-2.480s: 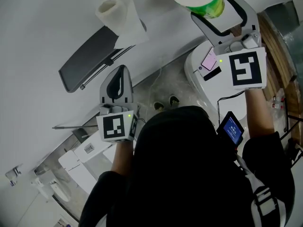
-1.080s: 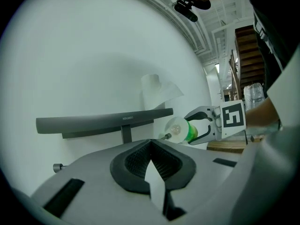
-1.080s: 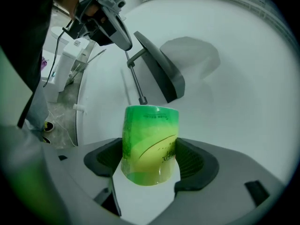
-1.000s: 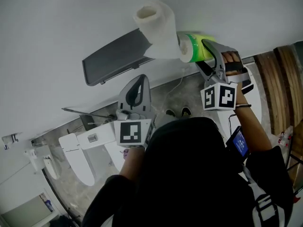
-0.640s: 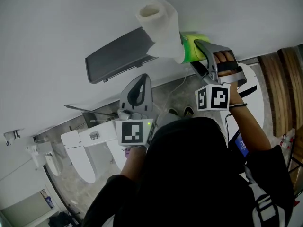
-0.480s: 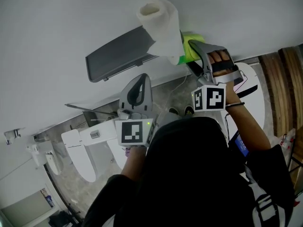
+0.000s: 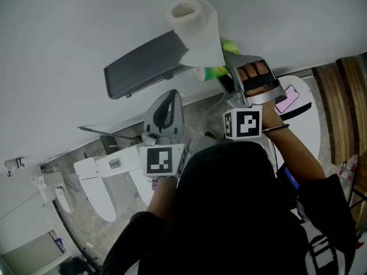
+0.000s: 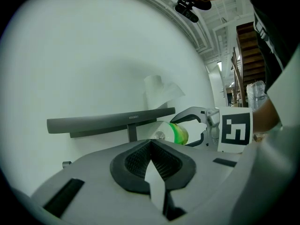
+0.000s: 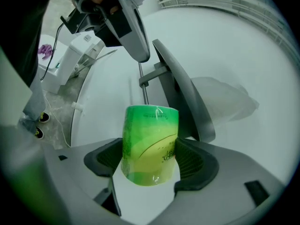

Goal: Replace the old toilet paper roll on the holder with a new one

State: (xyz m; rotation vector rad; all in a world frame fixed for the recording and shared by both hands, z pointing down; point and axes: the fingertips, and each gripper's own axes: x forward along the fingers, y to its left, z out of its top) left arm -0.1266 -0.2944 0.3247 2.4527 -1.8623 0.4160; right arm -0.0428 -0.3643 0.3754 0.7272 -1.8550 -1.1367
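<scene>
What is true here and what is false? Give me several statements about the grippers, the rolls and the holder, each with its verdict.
1. The right gripper is shut on the green-wrapped roll. True.
2. The left gripper holds the white roll. False: its jaws are together on nothing, and the white roll is up at the top of the grey holder.
3. In the left gripper view, the green-wrapped roll is lower than the white roll. True.
4. The green-wrapped roll lies on the floor. False: it is held up close to the grey holder.

My top (image 7: 229, 222): black, sleeves too.
My left gripper (image 8: 151, 146): grey shell, black-and-white marker cube.
My right gripper (image 9: 151, 158): alike.
</scene>
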